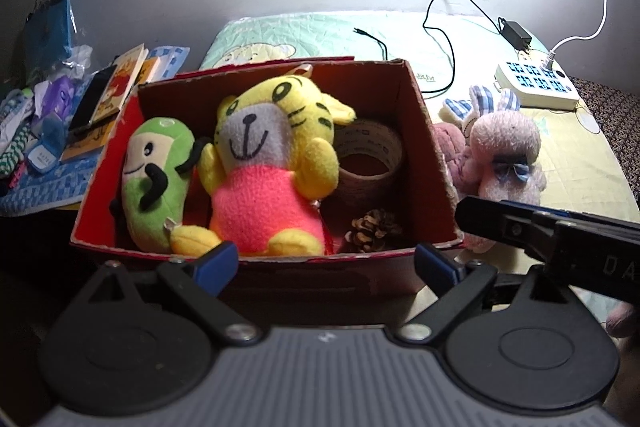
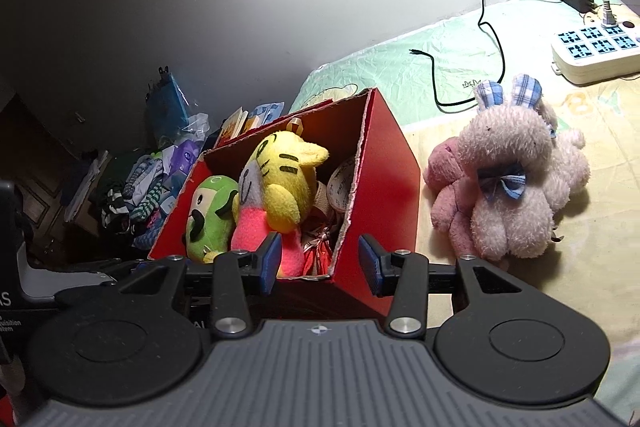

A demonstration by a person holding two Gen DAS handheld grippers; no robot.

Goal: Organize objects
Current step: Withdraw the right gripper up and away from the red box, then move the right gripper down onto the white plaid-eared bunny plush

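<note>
Dim walls back a bed spread with a pale quilted blanket [image 1: 568, 155], lit from the far right corner. Near the bed's near edge stands a red cardboard box [image 1: 424, 131], already packed: a green plush [image 1: 154, 183] against its left wall, a yellow tiger plush [image 1: 272, 163] leaning upright beside it, a tape roll [image 1: 370, 155] and a pine cone [image 1: 374, 229] filling the right side, presumably gathered so loose toys sit in one place. Outside, touching the box's right wall, lies a pink rabbit plush [image 2: 504, 187] with a darker pink plush [image 2: 444, 187] tucked against it, probably next to go in. The left hand-held gripper [image 1: 326, 261] hovers level before the box's near wall, jaws wide apart, empty. The right hand-held gripper [image 2: 318, 263] is held over the box's near right corner, jaws parted, holding nothing
</note>
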